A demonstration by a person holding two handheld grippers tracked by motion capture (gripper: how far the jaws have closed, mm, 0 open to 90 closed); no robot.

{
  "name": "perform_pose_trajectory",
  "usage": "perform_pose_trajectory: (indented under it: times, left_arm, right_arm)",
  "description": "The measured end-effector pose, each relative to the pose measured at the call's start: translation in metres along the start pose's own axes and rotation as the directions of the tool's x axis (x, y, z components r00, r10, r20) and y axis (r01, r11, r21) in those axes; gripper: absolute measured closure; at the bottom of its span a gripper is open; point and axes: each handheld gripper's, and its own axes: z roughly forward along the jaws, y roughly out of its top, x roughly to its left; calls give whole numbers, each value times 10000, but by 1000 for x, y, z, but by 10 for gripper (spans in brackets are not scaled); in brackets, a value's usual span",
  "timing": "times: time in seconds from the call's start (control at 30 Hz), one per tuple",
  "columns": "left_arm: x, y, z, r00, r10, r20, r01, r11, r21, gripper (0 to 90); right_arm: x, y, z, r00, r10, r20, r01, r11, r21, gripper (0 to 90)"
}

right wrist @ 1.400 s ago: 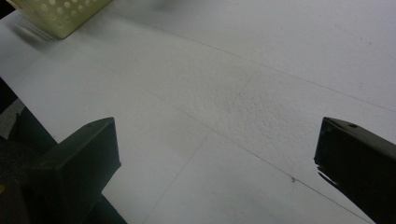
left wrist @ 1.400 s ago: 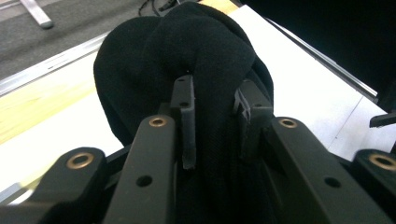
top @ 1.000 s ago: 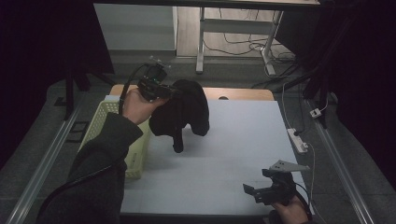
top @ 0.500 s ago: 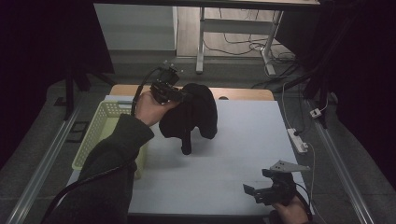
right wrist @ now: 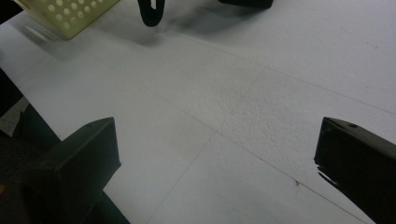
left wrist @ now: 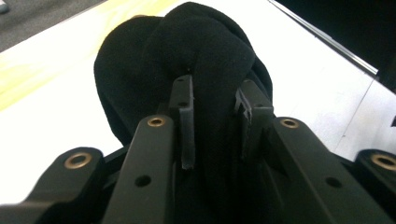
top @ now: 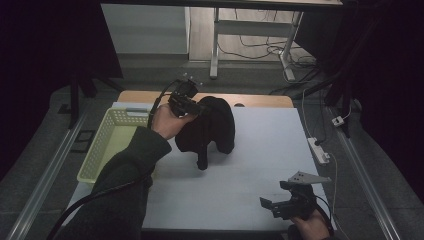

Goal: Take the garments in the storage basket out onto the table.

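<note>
A black fleece garment [top: 210, 127] hangs above the middle of the white table [top: 260, 150], one dangling end reaching down toward the surface. My left gripper [top: 192, 106] is shut on a fold at its top; in the left gripper view the cloth [left wrist: 205, 70] bulges up between and over the two black jaws. My right gripper [top: 280, 197] rests low near the table's front right corner, open, with bare table between its jaws [right wrist: 215, 140]. The garment's hanging tip [right wrist: 152, 14] shows at the top of the right gripper view.
A pale yellow perforated basket [top: 107, 145] stands at the table's left edge, its corner [right wrist: 70, 14] seen in the right gripper view. A white power strip [top: 319, 150] lies along the right edge. A wooden strip [top: 260, 100] runs along the far side.
My left gripper has carried the black garment to the right and slightly forward, away from the basket, toward the table's middle. The right gripper has stayed still.
</note>
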Motion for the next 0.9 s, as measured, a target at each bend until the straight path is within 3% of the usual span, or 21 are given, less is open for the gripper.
perform_pose_trajectory:
  times: [0.9]
  left_arm:
    - [2,-28,61,9994,299,176,-308,9981,529,701]
  right_arm:
    - [0,-1,0,10000,-65,7,65,10000,18,0]
